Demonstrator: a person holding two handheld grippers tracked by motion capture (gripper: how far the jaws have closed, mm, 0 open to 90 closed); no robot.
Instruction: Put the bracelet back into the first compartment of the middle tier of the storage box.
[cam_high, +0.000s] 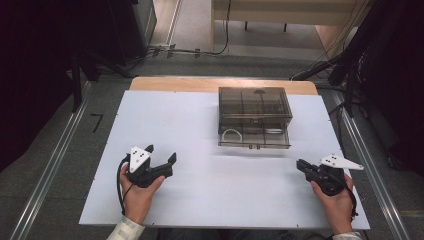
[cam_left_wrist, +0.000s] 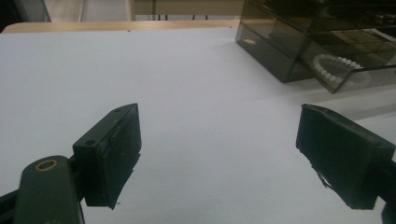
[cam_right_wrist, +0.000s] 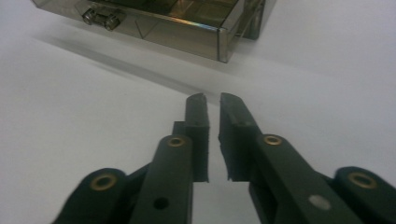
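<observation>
1. Two grippers over white table top (cam_high: 210, 195), both empty.
2. Left gripper (cam_high: 162, 153): jaws spread wide, nothing between pads; bare white surface in the gap, seen in left gripper view (cam_left_wrist: 219, 154). Held low above table, jaws aimed forward and toward the box.
3. Right gripper (cam_high: 300, 164): jaws nearly together, narrow slit left between pads (cam_right_wrist: 213, 135), gripping nothing. Aimed toward the left gripper's side, tips pointing past the box's near corner.
4. Smoky clear drawer box (cam_high: 255, 116): ahead of both grippers, between them, well apart from each. Nearer the right gripper than the left.
5. Lower drawer (cam_high: 254, 136) pulled out slightly toward the grippers; metal handle (cam_right_wrist: 99, 17) on its front, ahead and to the left of the right gripper's tips in right gripper view.
6. White bead bracelet (cam_left_wrist: 334, 70) inside lower drawer, ahead and right of the left gripper's jaws; seen through tinted wall.
7. Left hand (cam_high: 137, 192) and right hand (cam_high: 336, 200) wrapped round gripper bodies, near table's close edge.
</observation>
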